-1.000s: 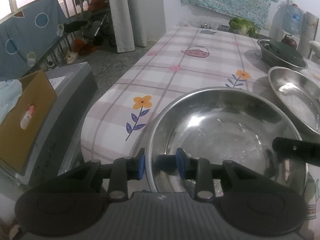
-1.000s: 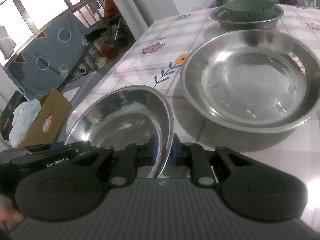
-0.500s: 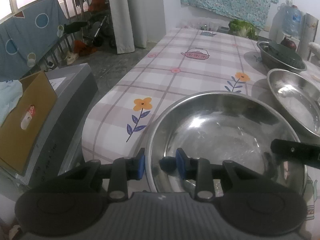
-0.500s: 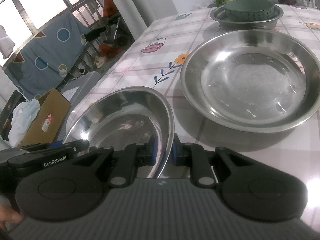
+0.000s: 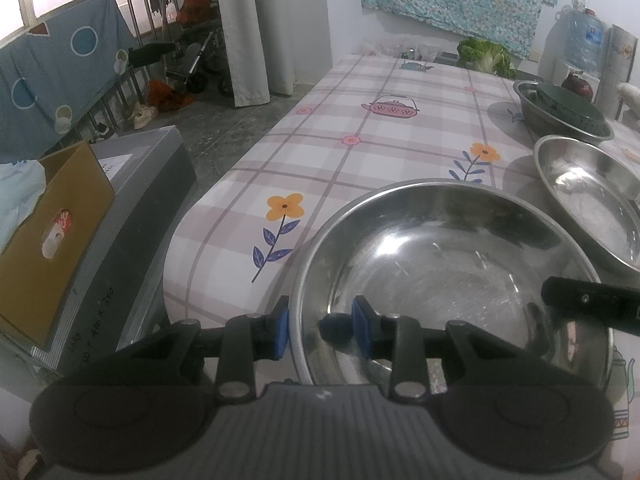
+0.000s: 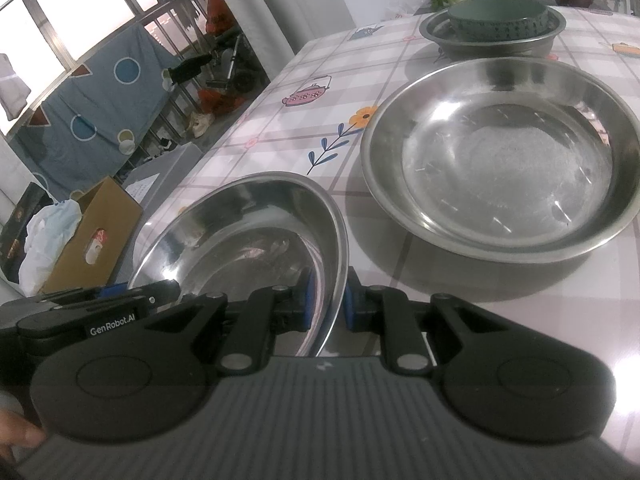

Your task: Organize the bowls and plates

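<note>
Both grippers grasp one steel plate (image 5: 440, 264) by its near rim: the left gripper (image 5: 320, 330) on the left, the right gripper (image 6: 326, 304) on the right. A second plate (image 6: 500, 160) rests on the table (image 5: 360, 128) just beyond.

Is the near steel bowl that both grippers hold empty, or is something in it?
Empty. The near shiny steel bowl shows only bare metal and reflections, seen from both wrist views.
</note>
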